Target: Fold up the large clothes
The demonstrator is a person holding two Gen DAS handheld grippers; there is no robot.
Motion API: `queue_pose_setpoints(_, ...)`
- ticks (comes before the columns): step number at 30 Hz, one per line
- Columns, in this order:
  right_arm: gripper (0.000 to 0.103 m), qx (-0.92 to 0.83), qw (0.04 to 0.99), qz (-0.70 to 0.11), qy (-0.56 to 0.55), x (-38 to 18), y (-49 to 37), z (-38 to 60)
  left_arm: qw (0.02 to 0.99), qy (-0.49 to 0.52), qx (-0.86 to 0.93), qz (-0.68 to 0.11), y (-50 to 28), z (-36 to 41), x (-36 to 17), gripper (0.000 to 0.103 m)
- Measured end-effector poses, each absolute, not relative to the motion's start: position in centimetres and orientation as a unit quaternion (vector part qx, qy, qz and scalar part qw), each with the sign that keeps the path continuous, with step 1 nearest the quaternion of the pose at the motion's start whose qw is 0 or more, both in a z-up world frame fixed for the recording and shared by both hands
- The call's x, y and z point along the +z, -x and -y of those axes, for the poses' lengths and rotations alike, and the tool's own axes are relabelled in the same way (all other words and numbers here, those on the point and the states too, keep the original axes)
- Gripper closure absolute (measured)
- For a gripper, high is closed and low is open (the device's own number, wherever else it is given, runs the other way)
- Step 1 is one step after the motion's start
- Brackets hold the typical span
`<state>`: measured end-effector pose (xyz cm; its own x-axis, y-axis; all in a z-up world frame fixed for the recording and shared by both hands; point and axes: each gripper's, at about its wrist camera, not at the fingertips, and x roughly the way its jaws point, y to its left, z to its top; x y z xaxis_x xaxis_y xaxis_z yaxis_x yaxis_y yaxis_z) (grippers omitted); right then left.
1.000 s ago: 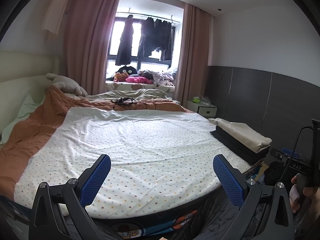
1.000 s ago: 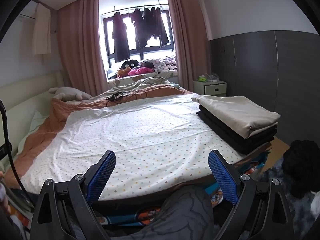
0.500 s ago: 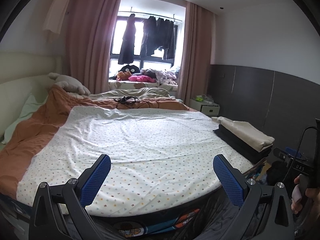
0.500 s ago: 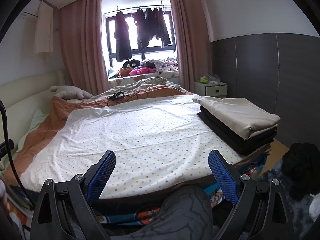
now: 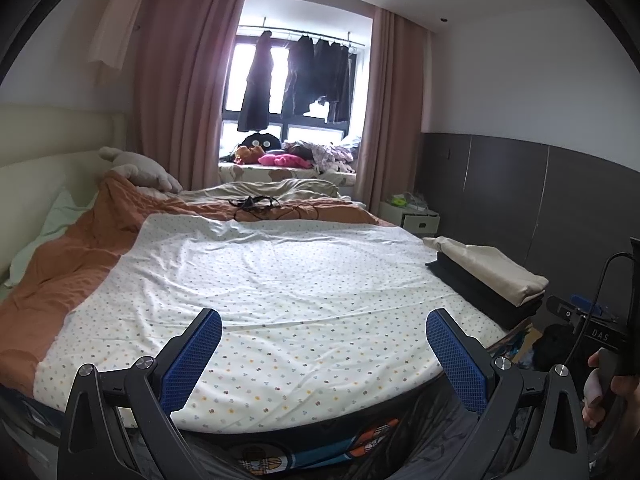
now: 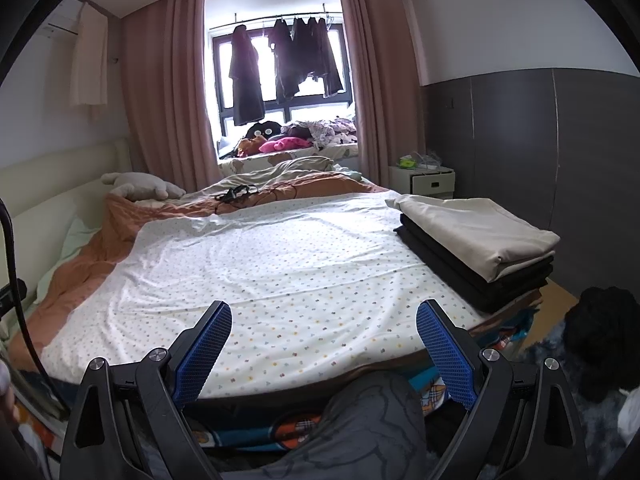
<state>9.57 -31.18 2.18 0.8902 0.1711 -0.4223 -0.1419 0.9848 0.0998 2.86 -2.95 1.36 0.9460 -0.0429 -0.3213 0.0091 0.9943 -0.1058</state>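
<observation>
Both claws spread, folded clothes stack [image 6: 476, 244] ahead right, apart

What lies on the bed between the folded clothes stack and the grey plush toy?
Between the folded clothes stack and the grey plush toy, both views show the dotted white sheet, then orange blanket with a black cable tangle.

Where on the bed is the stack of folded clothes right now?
In both views the stack of folded clothes sits at the right edge of the bed, on the dotted white sheet, in front of the white nightstand.
</observation>
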Motion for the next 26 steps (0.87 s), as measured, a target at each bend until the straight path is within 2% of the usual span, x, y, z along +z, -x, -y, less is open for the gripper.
queue_pose_setpoints(26, 0.01, 0.087, 0.973, -0.213, -0.029, 2.5, -7.1, 31.4, 0.987, 0.047, -0.014, -0.156, -0.7, 4.1, 1.7, 0.001)
